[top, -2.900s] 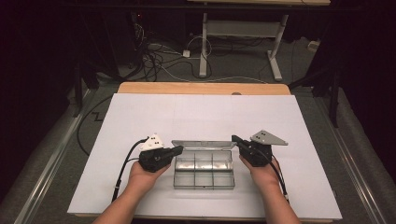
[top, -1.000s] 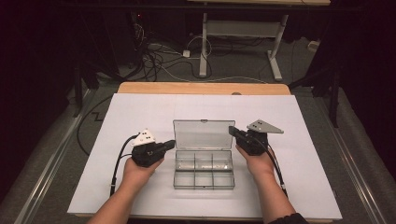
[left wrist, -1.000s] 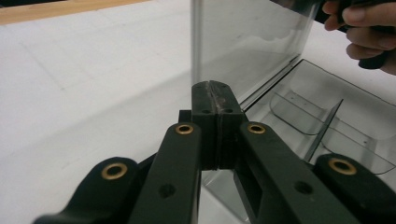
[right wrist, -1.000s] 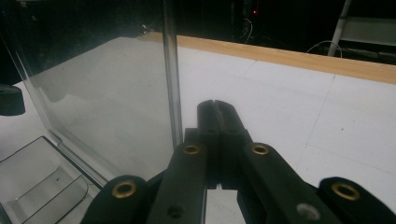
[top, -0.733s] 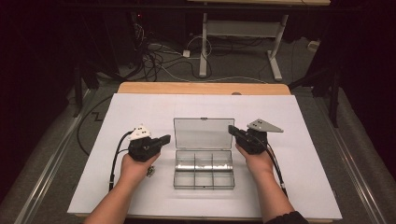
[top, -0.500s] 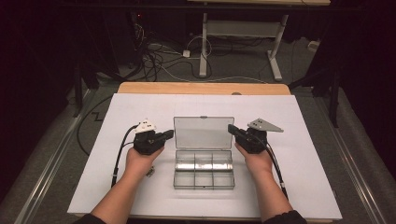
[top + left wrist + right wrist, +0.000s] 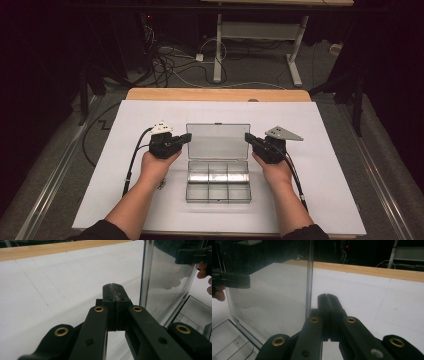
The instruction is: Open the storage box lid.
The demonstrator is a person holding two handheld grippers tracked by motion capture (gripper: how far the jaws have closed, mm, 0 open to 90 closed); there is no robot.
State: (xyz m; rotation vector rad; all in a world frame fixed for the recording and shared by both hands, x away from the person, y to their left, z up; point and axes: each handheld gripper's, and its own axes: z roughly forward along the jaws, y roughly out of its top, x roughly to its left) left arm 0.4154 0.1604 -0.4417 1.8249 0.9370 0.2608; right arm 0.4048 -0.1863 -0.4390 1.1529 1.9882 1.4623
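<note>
Fingers (image 7: 110,293) of both grippers are pressed closed, empty — the left gripper (image 7: 184,139) and right gripper (image 7: 248,138) flank the box's upright clear lid (image 7: 218,141) on the white tabletop (image 7: 325,165).

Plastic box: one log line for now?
plastic box | lid up | left gripper shut, beside lid | right gripper shut, beside lid

The clear, compartmented plastic box (image 7: 218,180) looks glossy and smooth, and its raised transparent lid (image 7: 218,141) catches faint reflections like glass. The white table cover (image 7: 320,165) is matt and paper-like, with fine creased lines. Beyond it runs a strip of pale, smooth wood edge (image 7: 218,94). The left black gripper (image 7: 115,291) and the right black gripper (image 7: 327,298) are matt moulded plastic, slightly grainy, set with shiny brass-coloured metal rivets (image 7: 99,309).
</note>
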